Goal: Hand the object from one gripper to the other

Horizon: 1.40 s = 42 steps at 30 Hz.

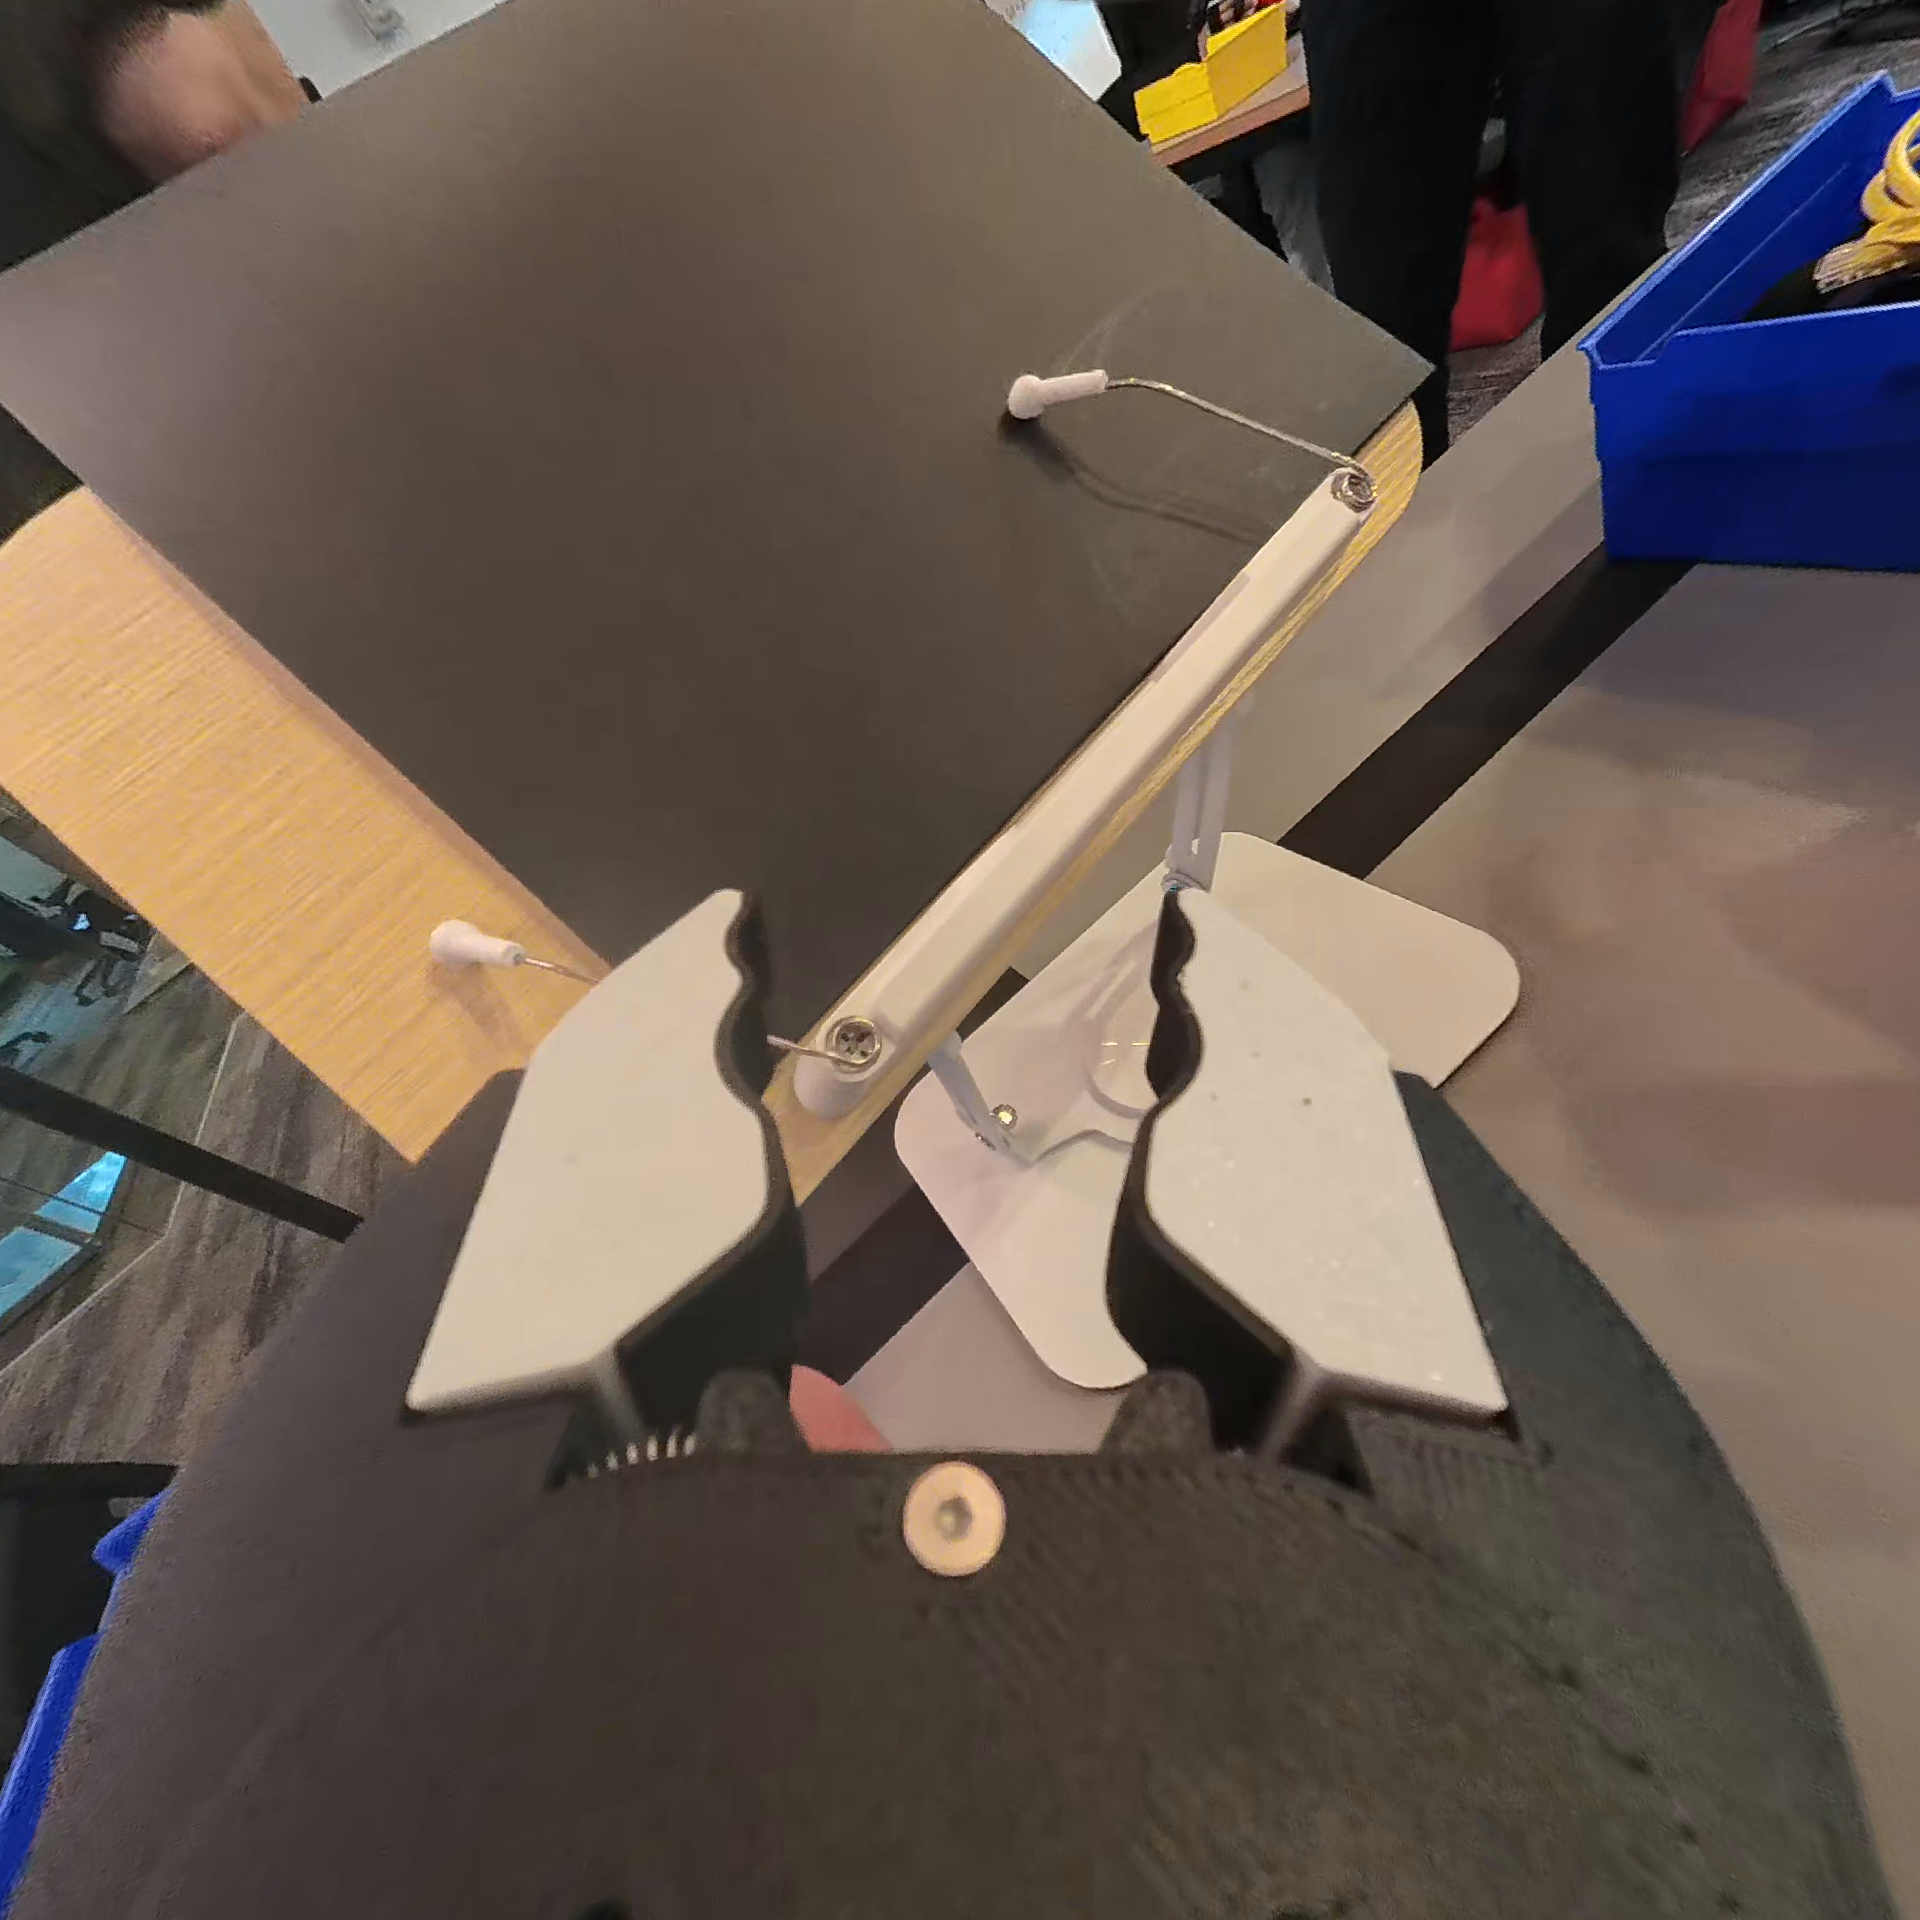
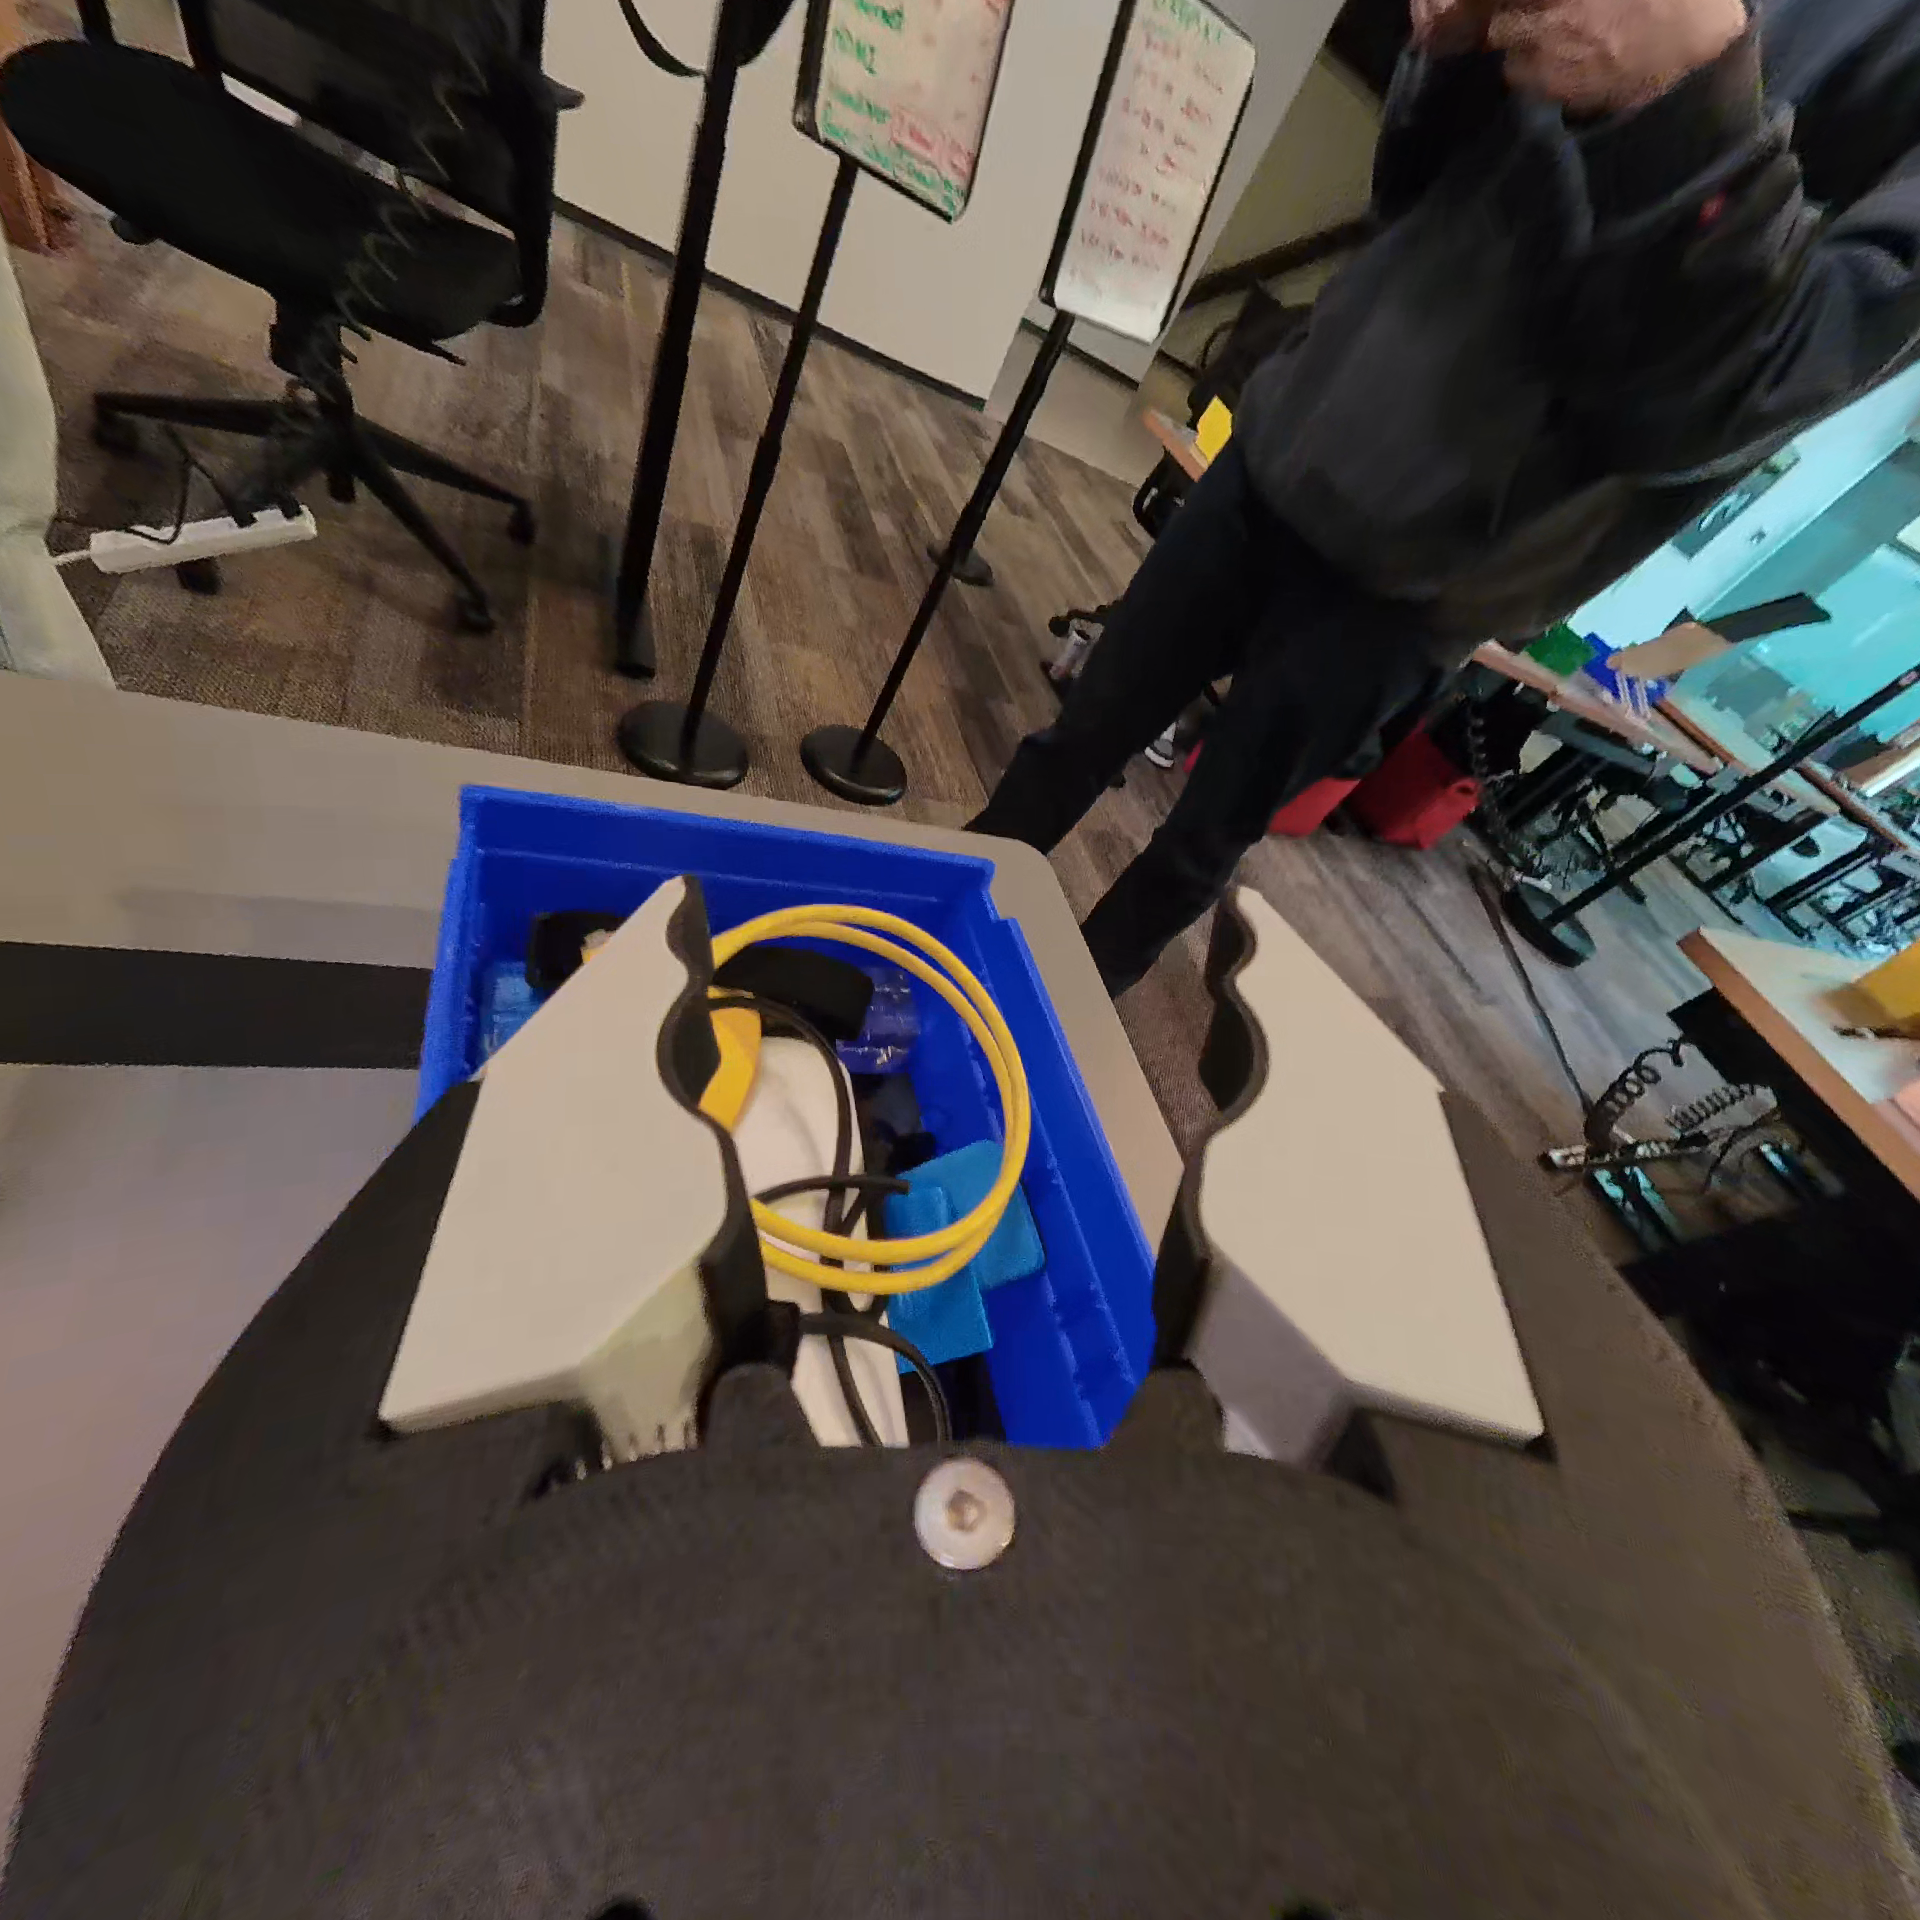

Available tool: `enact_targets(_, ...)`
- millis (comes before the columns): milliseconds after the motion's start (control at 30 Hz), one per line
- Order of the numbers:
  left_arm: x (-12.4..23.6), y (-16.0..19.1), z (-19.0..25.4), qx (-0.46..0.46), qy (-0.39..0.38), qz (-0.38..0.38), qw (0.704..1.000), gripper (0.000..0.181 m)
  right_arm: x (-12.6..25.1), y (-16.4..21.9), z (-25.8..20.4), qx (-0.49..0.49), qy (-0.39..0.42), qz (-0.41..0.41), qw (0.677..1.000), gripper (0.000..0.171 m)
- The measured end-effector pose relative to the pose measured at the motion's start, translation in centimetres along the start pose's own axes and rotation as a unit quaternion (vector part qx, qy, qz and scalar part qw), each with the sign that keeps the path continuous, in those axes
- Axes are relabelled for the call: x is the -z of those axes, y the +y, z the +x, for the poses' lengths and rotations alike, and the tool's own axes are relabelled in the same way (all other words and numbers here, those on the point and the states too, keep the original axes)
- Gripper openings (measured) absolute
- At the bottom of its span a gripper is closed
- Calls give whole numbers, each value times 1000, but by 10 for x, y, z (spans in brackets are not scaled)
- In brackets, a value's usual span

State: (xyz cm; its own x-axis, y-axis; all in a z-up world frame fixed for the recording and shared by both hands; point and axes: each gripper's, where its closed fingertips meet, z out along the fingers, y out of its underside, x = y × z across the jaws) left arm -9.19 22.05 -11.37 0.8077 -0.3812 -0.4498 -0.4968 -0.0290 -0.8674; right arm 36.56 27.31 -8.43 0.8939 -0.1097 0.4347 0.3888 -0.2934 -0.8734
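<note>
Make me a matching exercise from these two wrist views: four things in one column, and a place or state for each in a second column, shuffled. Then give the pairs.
Things
1. yellow cable
2. white stand
3. left gripper
4. black mat

Places or states
A. lies on the wooden table
B. coiled inside the blue bin
C. open, holding nothing
D. stands on the grey table, a wire arm at each end of its bar

Pairs: 1-B, 2-D, 3-C, 4-A

Blue bin (image 2: 1049, 1236) of cables, office chair (image 2: 301, 229), whiteboards (image 2: 904, 94).
</note>
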Motion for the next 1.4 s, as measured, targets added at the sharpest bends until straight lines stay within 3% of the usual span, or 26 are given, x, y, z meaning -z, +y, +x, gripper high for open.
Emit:
enact_targets(200,2,-4,-2,3,1,8,1000,71,15,-38,-25,28,-12,55,998,91)
enact_targets(333,24,-27,-27,1,-15,47,999,73,35,-78,-52,47,-30,132,990,82)
enact_targets(433,55,-44,-74,-5,-62,81,995,66,59,-109,-83,69,-51,207,974,56)
enact_targets(533,81,-36,-123,6,-89,75,993,57,76,-127,-124,71,-104,246,961,25)
enact_targets(633,95,-9,-163,12,-102,40,994,55,86,-135,-168,75,-154,264,949,12)
enact_targets(800,86,61,-197,30,-97,-51,993,59,88,-128,-226,91,-216,253,939,15)
enact_targets(1000,63,153,-182,35,-15,-198,979,62,87,-118,-260,93,-256,238,932,16)
enact_targets(1267,72,217,-148,72,109,-298,946,59,79,-100,-291,86,-296,209,928,17)
enact_targets(1400,83,223,-138,72,148,-310,936,56,76,-91,-304,87,-310,195,927,17)
